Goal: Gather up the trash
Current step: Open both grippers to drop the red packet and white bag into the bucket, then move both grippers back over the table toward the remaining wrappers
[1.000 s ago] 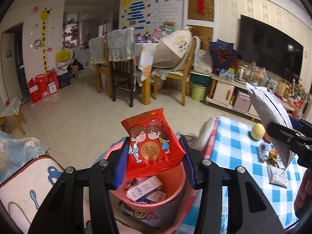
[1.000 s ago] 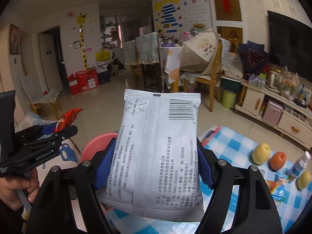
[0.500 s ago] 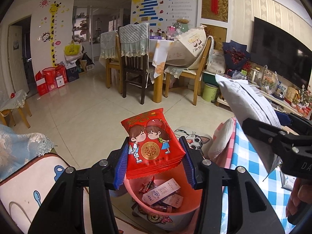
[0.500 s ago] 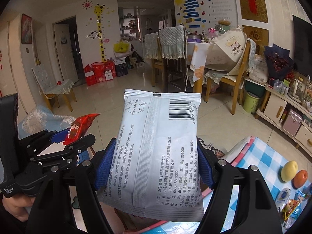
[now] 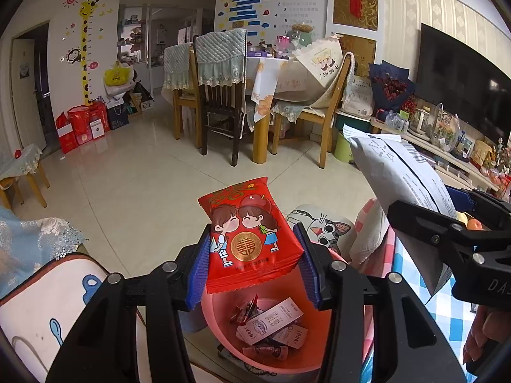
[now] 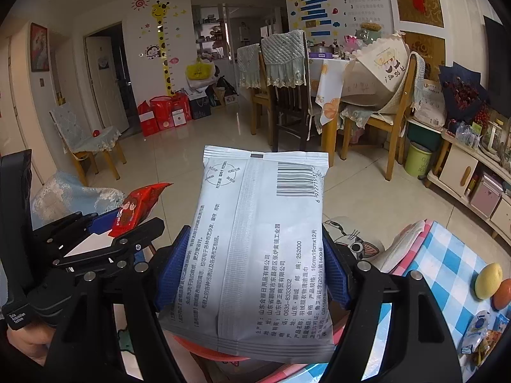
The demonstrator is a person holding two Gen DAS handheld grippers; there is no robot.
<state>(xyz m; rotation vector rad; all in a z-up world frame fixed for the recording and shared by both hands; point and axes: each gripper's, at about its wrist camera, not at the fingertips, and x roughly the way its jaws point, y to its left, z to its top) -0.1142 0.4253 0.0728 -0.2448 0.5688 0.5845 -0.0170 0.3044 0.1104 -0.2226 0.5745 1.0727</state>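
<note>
A tiled living room with dining chairs and a wall-mounted television lies behind both tools. The red snack packet (image 5: 247,234) sits clamped between the pads of the left tool (image 5: 252,265), and directly below and just ahead of that tool the pink bin (image 5: 271,328) now shows its open mouth, with wrappers (image 5: 271,322) lying on its bottom; a second ago only its near rim and part of the inside showed beneath the packet. The grey wipes packet (image 6: 255,252) is clamped in the right tool (image 6: 252,265), which has drawn in close on the left tool's right side, with the bin's rim showing just under it. The checked worktop (image 6: 447,255) with its fruit (image 6: 487,281) has slid off to the right. Both pieces of rubbish appear to be over or nearly over the bin, so letting go is probably next.
</note>
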